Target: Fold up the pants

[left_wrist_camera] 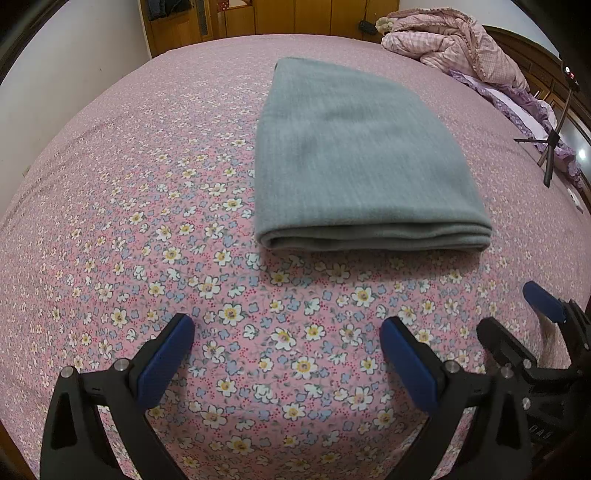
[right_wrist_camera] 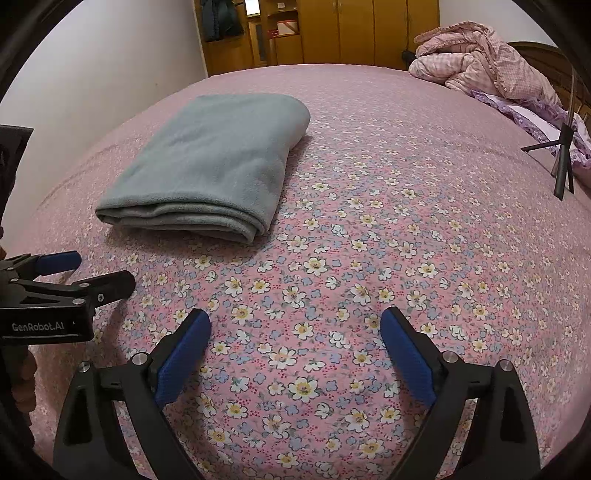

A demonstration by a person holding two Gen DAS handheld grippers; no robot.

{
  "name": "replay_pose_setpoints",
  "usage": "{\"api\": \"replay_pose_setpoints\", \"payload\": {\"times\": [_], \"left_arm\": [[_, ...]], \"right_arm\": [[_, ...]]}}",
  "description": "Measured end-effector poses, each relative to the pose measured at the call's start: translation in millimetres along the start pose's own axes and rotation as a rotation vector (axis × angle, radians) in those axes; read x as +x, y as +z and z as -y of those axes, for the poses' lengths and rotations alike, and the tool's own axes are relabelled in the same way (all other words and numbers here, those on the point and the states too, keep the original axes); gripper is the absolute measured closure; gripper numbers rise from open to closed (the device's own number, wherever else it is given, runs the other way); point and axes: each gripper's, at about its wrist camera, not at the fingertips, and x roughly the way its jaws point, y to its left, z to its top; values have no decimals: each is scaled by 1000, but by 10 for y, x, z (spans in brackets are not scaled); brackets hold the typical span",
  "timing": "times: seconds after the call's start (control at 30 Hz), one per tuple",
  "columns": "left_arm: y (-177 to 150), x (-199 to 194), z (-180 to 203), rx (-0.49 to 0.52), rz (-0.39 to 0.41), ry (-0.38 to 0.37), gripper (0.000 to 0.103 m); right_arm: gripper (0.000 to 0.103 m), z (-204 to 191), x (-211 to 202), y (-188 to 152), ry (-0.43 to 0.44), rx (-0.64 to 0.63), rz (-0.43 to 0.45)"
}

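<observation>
Spread wide over the flowered bedsheet (left_wrist_camera: 122,229), the left gripper (left_wrist_camera: 288,354) is hovering with nothing between its blue pads, and the right gripper (right_wrist_camera: 295,347) is doing the same, jaws apart and empty, just beside it. Ahead of both, the grey pants (left_wrist_camera: 354,158) are lying on the bed as a flat stacked rectangle, layered folded edge facing the cameras, clear of either gripper; in the right wrist view they (right_wrist_camera: 210,162) are sitting to the left of centre, nearer the wall side. By my reading the folding is looking finished, so the main risk now is undoing it: a pad catching only the top layer of that near edge would be peeling the stack open, and a push along the soft sheet would be dragging the layers out of line (the fleece looks slippery against itself). Nothing is standing between the grippers and the pants. Further out, a pink quilted jacket (left_wrist_camera: 447,44) is lying heaped near the headboard, a small black tripod (left_wrist_camera: 550,147) is standing at the right side of the bed, and wooden wardrobes (right_wrist_camera: 354,33) are lining the far wall, all well apart from the work.
</observation>
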Motion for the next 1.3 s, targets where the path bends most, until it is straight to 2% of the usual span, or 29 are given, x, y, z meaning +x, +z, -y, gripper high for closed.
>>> {"api": "replay_pose_setpoints", "payload": {"times": [0.5, 1.3], "left_arm": [[-19, -18, -18, -8, 3, -5, 0], [-25, -7, -11, -10, 2, 1, 0]], "right_arm": [[4, -72, -4, -16, -11, -2, 7], [3, -108, -18, -22, -20, -2, 14]]}}
